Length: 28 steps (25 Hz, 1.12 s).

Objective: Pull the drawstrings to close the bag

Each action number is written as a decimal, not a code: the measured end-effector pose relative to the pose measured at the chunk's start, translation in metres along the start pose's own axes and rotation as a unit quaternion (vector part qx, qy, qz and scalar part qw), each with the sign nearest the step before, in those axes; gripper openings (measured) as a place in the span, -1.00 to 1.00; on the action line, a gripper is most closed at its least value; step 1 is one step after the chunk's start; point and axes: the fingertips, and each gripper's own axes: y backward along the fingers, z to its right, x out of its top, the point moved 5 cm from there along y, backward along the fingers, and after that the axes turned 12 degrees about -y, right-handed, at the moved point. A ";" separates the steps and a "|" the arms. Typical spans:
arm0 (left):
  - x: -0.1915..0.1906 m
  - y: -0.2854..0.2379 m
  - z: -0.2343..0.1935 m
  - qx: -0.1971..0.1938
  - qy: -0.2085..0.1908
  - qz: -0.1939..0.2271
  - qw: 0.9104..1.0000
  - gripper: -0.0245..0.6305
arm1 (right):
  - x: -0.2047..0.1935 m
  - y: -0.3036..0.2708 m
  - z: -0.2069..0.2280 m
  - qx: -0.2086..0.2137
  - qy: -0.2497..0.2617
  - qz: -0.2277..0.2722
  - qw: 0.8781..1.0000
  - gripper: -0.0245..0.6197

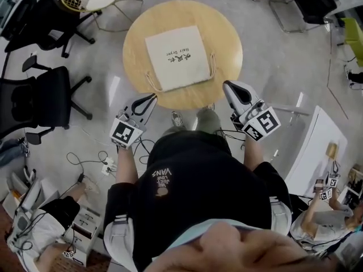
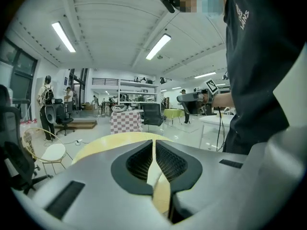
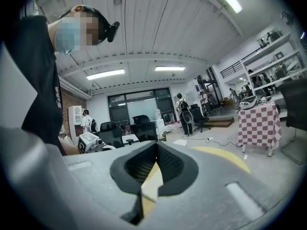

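Round wooden table, square cloth bag; left hand-held gripper and right hand-held gripper closed, empty.

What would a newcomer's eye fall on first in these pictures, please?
A cream drawstring bag lies flat in the middle of the round wooden table, its cords looping out at both sides of its near end. The left gripper and right gripper hang at the table's near edge, jaws together and empty, clear of the bag.
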 end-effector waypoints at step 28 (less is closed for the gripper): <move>-0.132 -0.074 -0.015 -0.079 0.043 -0.164 0.982 -0.63 | -0.041 -0.034 0.068 0.002 -0.009 -0.066 0.998 -0.93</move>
